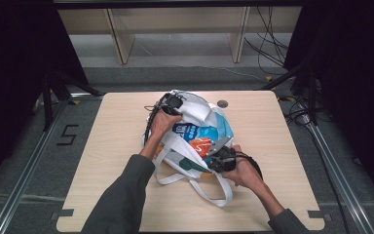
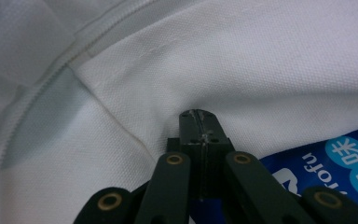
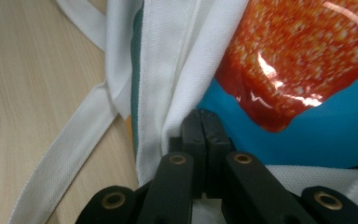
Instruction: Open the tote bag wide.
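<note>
High view first: I see my left gripper (image 1: 171,103) at the far rim of the white tote bag (image 1: 195,113), which lies near the middle of the wooden table (image 1: 117,146). Its jaws are pressed together. In the left gripper view the tips (image 2: 199,122) are tucked into a fold of white cloth (image 2: 242,70), so I think they pinch the bag's edge, but only a tiny bit. If I pull too hard, that small bite may slip out and the bag mouth will flop shut.

In the middle, a blue and orange snack packet (image 1: 202,139) sits inside the open bag. It looks shiny and slippery. If I tip the bag, it could slide out onto the table.

On the right, my right gripper (image 1: 220,157) is pressed together too, at the near rim. In the right gripper view its tips (image 3: 205,123) nip the white hem (image 3: 168,84) just beside the packet. The long loose handle strap (image 1: 209,187) lies under that hand. It could snag a jaw if I move fast.
</note>
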### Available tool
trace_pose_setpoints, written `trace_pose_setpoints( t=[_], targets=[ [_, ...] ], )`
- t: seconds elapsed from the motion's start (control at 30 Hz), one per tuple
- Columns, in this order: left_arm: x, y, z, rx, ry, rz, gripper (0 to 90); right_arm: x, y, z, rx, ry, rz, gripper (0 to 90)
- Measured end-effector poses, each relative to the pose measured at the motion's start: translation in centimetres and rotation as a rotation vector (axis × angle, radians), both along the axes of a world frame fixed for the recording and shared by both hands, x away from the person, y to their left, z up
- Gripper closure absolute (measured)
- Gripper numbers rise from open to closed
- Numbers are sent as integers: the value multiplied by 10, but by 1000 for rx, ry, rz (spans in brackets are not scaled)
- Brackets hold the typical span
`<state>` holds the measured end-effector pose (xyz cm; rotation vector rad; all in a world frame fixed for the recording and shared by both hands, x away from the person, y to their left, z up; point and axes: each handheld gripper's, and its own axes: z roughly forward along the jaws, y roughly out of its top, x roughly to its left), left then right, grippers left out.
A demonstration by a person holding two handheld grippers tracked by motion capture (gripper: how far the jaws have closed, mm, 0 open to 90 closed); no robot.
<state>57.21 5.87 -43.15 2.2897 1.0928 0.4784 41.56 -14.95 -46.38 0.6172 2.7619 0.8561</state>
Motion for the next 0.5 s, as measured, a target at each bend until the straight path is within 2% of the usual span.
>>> trace_pose_setpoints(
  t=[0.07, 0.1, 0.13, 0.17, 0.2, 0.23, 0.27, 0.3, 0.33, 0.37, 0.4, 0.43, 0.47, 0.5],
  targets=[
    [-5, 6, 8, -15, -5, -32, 884, 3, -2, 17, 46, -21, -20, 900],
    [-5, 6, 8, -15, -5, -32, 871, 3, -2, 17, 46, -21, -20, 900],
    [-8, 10, 10, -36, -9, -45, 871, 6, -3, 26, 71, -54, -29, 900],
    [-15, 21, 15, -82, -12, -65, 862, 18, -6, 43, 127, -117, -11, 900],
    [-15, 21, 15, -82, -12, -65, 861, 18, -6, 43, 127, -117, -11, 900],
    [-24, 31, 16, -103, 1, -86, 857, 29, -3, 58, 154, -135, -70, 900],
    [-28, 36, 15, -102, 15, -97, 853, 38, -1, 62, 158, -160, -84, 900],
    [-33, 41, 14, -90, 41, -120, 846, 47, 2, 65, 142, -160, -99, 900],
    [-37, 45, 11, -91, 43, -127, 840, 56, 5, 65, 135, -168, -116, 900],
    [-41, 49, 8, -107, 60, -136, 839, 66, 8, 64, 124, -173, -123, 900],
    [-41, 49, 8, -107, 60, -136, 841, 66, 8, 64, 124, -173, -123, 900],
    [-45, 53, 6, -112, 76, -151, 846, 86, 18, 57, 97, -161, -162, 900],
    [-51, 57, 3, -106, 84, -176, 851, 92, 21, 55, 73, -150, -163, 900],
    [-55, 60, 3, -81, 100, -210, 859, 99, 25, 50, 47, -158, -178, 900]
  ],
)
